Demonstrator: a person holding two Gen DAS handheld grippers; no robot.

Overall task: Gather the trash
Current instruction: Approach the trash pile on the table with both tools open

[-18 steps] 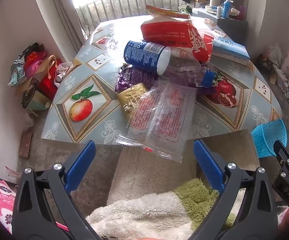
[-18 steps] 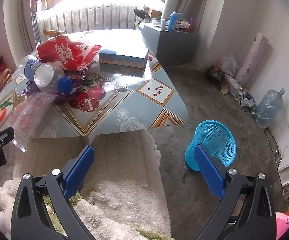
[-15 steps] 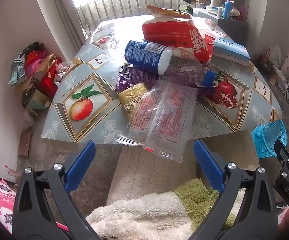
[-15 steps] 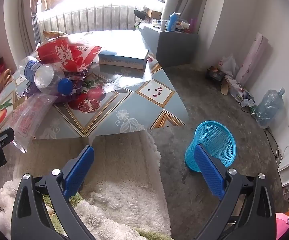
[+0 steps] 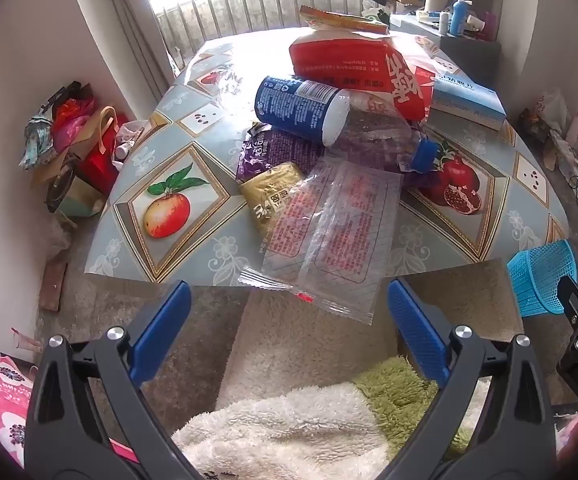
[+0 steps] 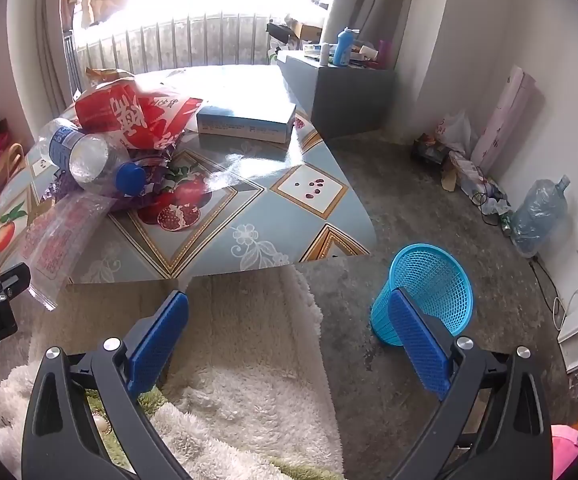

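A pile of trash lies on the fruit-print table (image 5: 177, 240). A clear plastic bag with red print (image 5: 329, 228) hangs over the near edge. Behind it lie a gold packet (image 5: 273, 196), a purple wrapper (image 5: 277, 152), a plastic bottle with a blue label and cap (image 5: 321, 112) and a red bag (image 5: 361, 68). My left gripper (image 5: 285, 328) is open and empty, just short of the clear bag. My right gripper (image 6: 289, 332) is open and empty over the rug. A blue mesh bin (image 6: 429, 292) stands on the floor by its right finger; it also shows in the left wrist view (image 5: 541, 280).
A light blue box (image 6: 245, 120) lies on the table's far right. A shaggy white and green rug (image 6: 241, 380) lies below both grippers. Bags (image 5: 73, 140) are piled by the left wall. A grey cabinet (image 6: 353, 92) and a water jug (image 6: 537, 216) stand to the right.
The left wrist view has shifted slightly, with the trash pile sitting a little lower and nearer. Both grippers stay open and empty.
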